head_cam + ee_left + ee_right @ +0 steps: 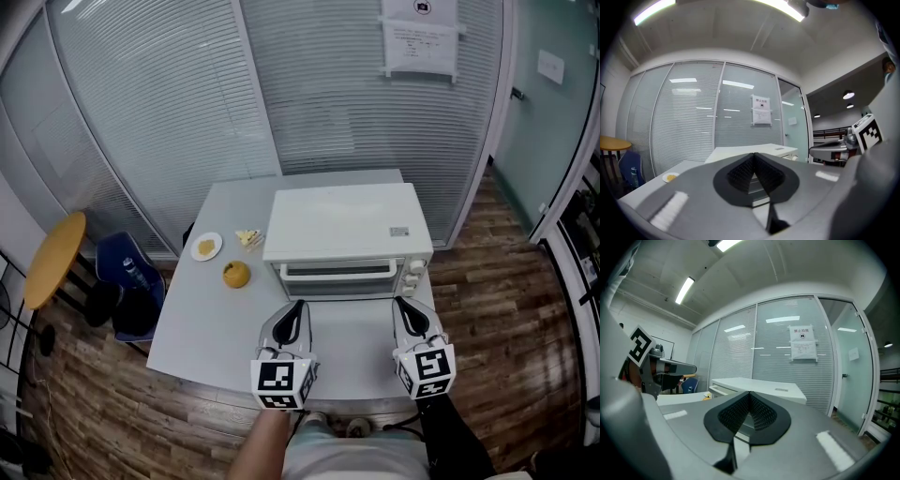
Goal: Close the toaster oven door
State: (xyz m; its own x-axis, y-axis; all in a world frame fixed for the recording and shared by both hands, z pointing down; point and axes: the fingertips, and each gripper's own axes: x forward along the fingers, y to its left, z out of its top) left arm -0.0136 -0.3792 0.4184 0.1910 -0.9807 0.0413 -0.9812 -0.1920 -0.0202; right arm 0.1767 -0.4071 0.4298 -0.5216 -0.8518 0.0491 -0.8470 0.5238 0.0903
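A white toaster oven (pixel 347 236) stands on the grey table (pixel 202 323), its front facing me, door (pixel 338 275) upright with a long handle across it. My left gripper (pixel 296 305) hovers just in front of the oven's left side, jaws shut with nothing between them. My right gripper (pixel 400 303) hangs in front of the oven's right side near the knobs (pixel 413 272), also shut and empty. In the left gripper view the oven (pixel 750 151) shows beyond the closed pads (pixel 740 172). The right gripper view has the oven (pixel 759 386) past its pads (pixel 761 414).
Left of the oven lie a small white plate (pixel 206 247) with food, a yellow round item (pixel 236 274) and a pale snack (pixel 247 238). A round wooden table (pixel 54 260) and a blue chair (pixel 131 281) stand at left. Glass partitions with blinds rise behind the table.
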